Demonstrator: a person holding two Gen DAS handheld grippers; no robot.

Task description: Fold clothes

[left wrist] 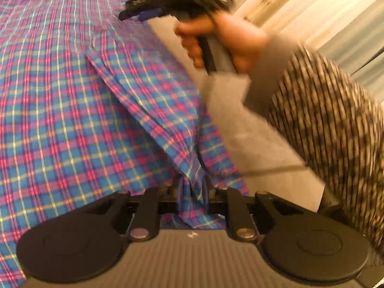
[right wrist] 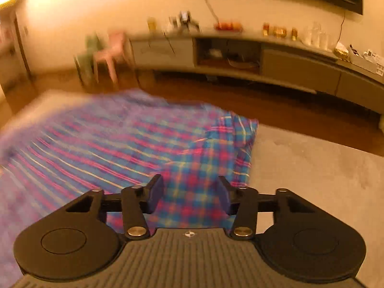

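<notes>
Our left gripper pinches the blue-and-pink plaid cotton garment; our right gripper hangs released above it.

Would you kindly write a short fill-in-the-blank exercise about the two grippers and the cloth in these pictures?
1. The left gripper is ____ on a fold of the plaid cloth.
2. The right gripper has its jaws ____.
3. The cloth lies on a ____ surface.

Missing words: shut; open; grey
</notes>
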